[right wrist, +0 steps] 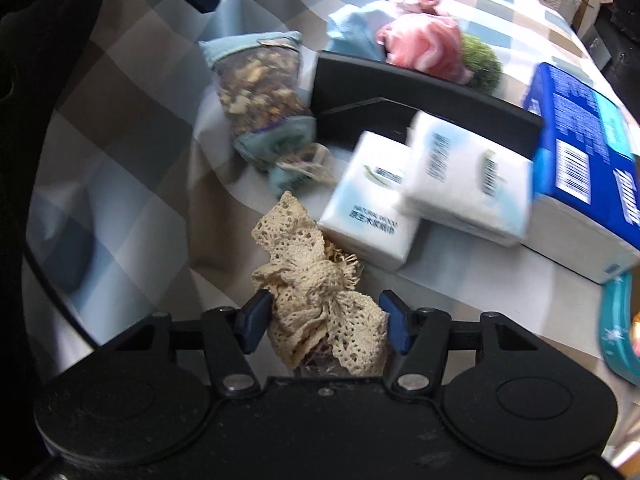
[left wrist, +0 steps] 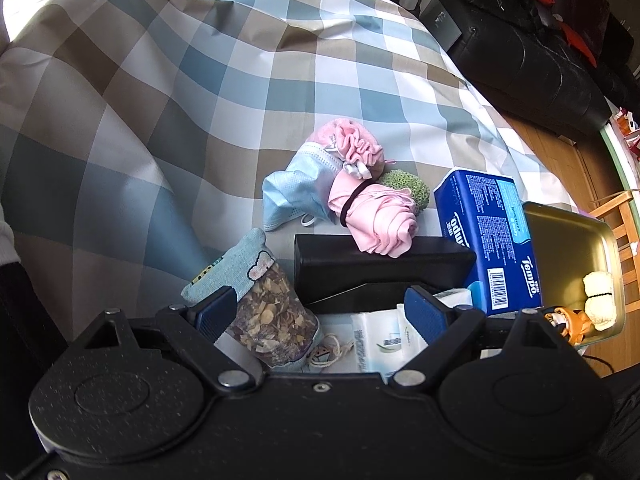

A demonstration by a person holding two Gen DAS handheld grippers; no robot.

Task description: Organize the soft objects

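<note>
Blue-tan-white checked cloth (left wrist: 200, 80), pink fabric roll (left wrist: 380, 216), cream lace bundle (right wrist: 316, 300), seemingly green ball (left wrist: 404, 188).

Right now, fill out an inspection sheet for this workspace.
Surface: checked cloth, wrinkled.
Job's things: cream lace bundle between the right pads; potpourri sachet; pink cloth roll; blue face mask; pink scrunchie; green ball.
Clutter: black box; two white tissue packs; blue Tempo pack; metal tray holding a small figure.
Grippers: left gripper open, empty; right gripper shut on the lace.
Cables: nothing seen.
Surroundings: dark sofa, wooden floor.
</note>
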